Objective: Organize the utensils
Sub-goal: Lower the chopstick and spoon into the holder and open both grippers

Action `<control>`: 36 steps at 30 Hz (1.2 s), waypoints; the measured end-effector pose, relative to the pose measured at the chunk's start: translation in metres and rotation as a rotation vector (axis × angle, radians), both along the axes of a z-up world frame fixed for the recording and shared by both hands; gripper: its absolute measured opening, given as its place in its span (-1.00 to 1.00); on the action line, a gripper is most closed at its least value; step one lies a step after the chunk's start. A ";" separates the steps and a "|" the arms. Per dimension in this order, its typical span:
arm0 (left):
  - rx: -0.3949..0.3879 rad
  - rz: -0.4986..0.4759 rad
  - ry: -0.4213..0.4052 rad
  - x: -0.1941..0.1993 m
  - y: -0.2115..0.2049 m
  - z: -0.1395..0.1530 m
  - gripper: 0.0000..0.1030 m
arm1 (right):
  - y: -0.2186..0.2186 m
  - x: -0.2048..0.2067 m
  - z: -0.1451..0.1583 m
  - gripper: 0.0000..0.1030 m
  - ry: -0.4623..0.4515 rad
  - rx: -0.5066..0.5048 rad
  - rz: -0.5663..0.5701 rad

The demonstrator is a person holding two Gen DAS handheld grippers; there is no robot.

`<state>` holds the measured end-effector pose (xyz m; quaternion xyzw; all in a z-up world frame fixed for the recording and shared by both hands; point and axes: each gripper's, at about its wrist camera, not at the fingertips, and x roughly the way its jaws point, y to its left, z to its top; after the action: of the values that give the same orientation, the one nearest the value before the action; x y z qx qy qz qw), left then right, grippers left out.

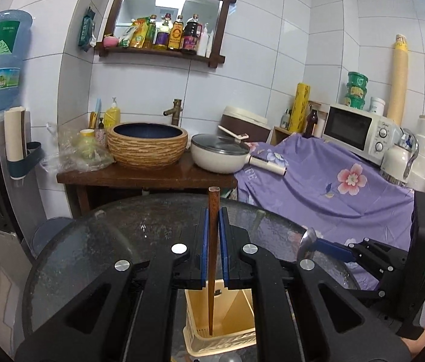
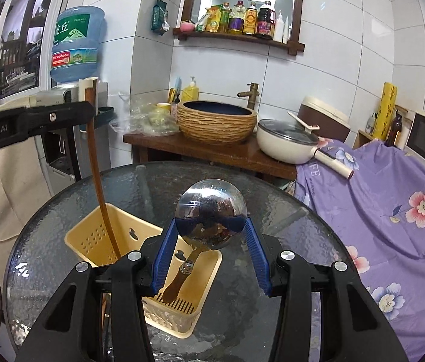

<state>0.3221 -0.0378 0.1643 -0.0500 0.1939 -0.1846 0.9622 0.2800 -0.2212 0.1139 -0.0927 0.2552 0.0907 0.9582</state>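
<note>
Chopsticks (image 1: 212, 241) are clamped between the fingers of the left gripper (image 1: 212, 229), blue pads tight on the wood. The long axis runs near vertical: blunt ends above the fingers, tapered tips below, already inside the basket (image 2: 92, 235). In the right wrist view the tips are seen to enter the left compartment, close to its perforated wall; whether they touch the slotted floor cannot be told.

A ladle (image 2: 211, 214) is held by the right gripper (image 2: 211, 226), its steel bowl seated between the two spread fingers and pressed at both rims. The handle hangs down and toward the camera, its wooden end over the near compartment of the basket (just above the slotted floor, contact unclear).

The basket stands on the glass counter (image 2: 272, 187), directly below both grippers; the left gripper is seen higher, at the left.

Judgement: both utensils are lined up over their compartments, chopsticks the farther in. What remains is a short straight drop along each long axis, then release. A tilt could snag the ladle handle on the divider.
</note>
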 end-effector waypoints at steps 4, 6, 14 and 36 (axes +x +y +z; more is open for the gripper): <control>0.013 0.008 0.015 0.001 -0.002 -0.013 -0.86 | 0.001 0.000 -0.006 -0.13 0.012 -0.002 0.001; 0.021 0.013 0.028 0.003 -0.003 -0.018 -0.86 | 0.000 0.002 -0.010 -0.13 0.022 0.006 -0.002; 0.047 0.014 0.044 0.006 -0.006 -0.032 -0.86 | -0.003 0.005 -0.018 -0.12 0.038 0.012 -0.006; 0.044 0.123 0.029 -0.055 0.048 -0.034 0.89 | -0.023 -0.061 -0.011 0.55 0.010 0.146 -0.045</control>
<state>0.2675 0.0100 0.1300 -0.0432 0.2083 -0.1200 0.9697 0.2187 -0.2440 0.1026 -0.0165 0.2546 0.0880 0.9629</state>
